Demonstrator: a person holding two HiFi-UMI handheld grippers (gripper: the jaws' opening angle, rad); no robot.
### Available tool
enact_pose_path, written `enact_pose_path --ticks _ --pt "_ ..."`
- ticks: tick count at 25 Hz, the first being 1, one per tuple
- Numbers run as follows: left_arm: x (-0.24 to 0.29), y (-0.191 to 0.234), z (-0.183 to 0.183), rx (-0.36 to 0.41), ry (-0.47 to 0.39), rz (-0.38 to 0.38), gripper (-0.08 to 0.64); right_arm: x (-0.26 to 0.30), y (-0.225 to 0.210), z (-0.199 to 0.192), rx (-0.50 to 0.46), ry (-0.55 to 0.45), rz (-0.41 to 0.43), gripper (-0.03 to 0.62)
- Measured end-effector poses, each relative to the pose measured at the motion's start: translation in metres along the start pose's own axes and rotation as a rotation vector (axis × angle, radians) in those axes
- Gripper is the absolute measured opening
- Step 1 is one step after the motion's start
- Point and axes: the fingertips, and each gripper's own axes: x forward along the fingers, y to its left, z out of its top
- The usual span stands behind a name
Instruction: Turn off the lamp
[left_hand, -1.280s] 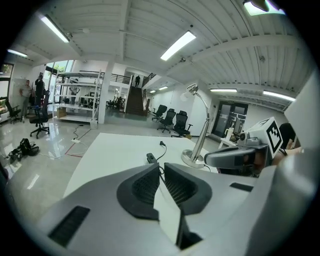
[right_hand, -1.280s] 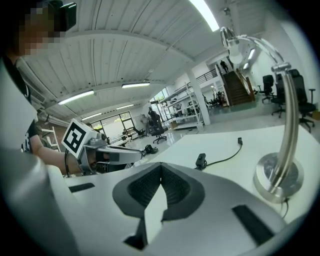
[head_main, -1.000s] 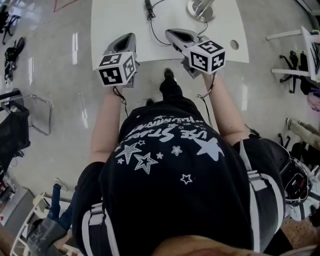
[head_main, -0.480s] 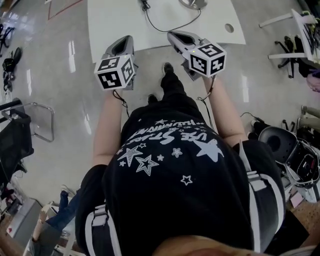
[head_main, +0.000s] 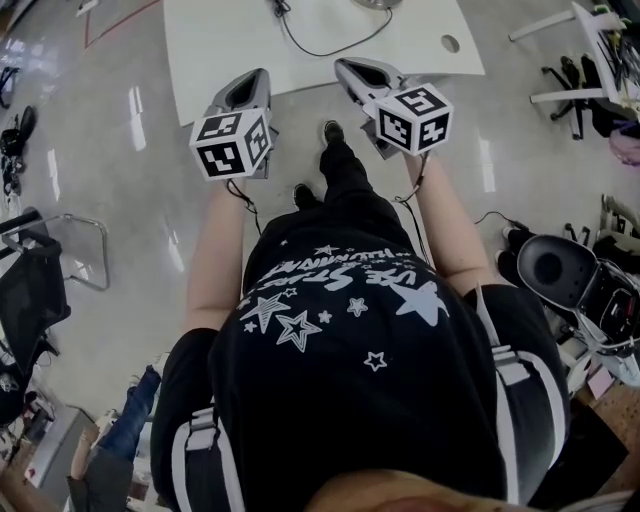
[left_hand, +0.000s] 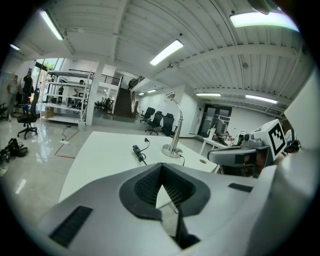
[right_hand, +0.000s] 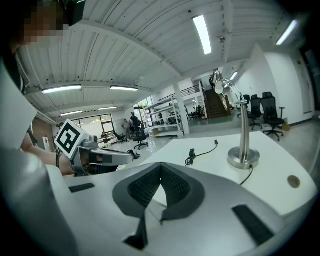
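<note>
A silver desk lamp (right_hand: 243, 125) stands on a round base (left_hand: 171, 151) at the far side of the white table (head_main: 230, 50); whether it is lit I cannot tell. Its black cord, with an inline switch (left_hand: 137, 151), lies on the tabletop left of the base. In the head view only the rim of the lamp base (head_main: 375, 3) shows at the top edge. My left gripper (head_main: 250, 82) and right gripper (head_main: 350, 68) hover side by side at the table's near edge, well short of the lamp. Both are shut and hold nothing.
A cable hole (head_main: 450, 43) sits in the table's right part. White chair legs (head_main: 575, 30) stand on the floor at the right, a metal-frame chair (head_main: 70, 250) at the left, and a round black unit (head_main: 555, 268) by the right arm.
The table and the lamp base have slid toward the top edge of the head view, so the lamp lies farther ahead. Both grippers keep their pose and stay shut.
</note>
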Motion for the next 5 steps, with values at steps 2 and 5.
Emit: enact_pose_path --ticks 2,5 --pt "0.0 -0.004 0.004 0.0 -0.001 -0.004 0.011 -0.002 0.0 0.005 -0.003 -0.002 -0.005 0.005" --pt "-0.001 -0.008 0.014 0.002 -0.005 -0.007 0.011 -0.005 0.002 0.015 -0.013 -0.002 -0.009 0.005"
